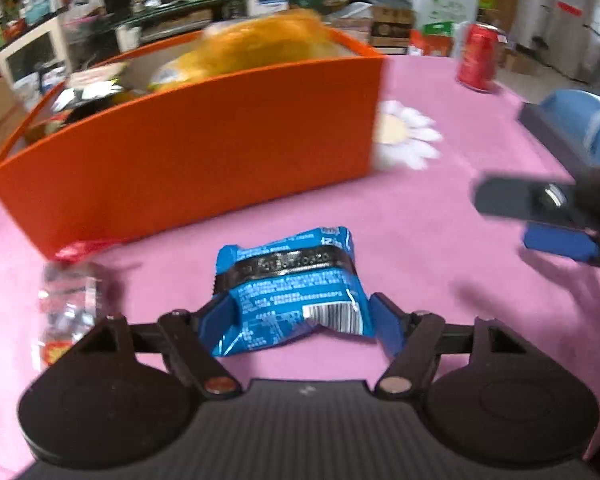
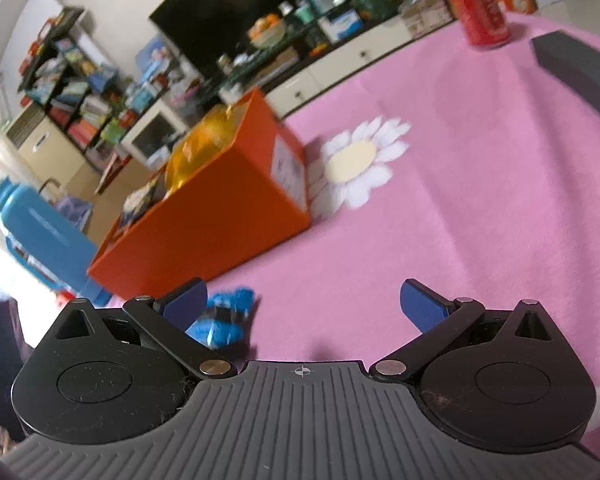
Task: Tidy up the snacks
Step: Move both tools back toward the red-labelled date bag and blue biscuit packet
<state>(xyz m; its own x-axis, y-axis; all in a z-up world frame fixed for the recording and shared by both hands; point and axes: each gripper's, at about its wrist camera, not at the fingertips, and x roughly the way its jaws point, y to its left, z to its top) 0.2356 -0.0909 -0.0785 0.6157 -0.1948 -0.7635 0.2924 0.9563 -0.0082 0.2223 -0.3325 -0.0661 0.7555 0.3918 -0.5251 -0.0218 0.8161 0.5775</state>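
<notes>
Left gripper: pitched steeply downward toward the table surface. Both blue fingertips stand at the two sides of a blue snack packet and touch it, one at 9 o'clock and one at 3 o'clock of the packet.

Right gripper: tilted moderately downward, jaws spread wide with nothing between the pads. In the left wrist view it appears at 3 o'clock, well apart from the left gripper.

glossy foil snack packet, matt pink tablecloth
</notes>
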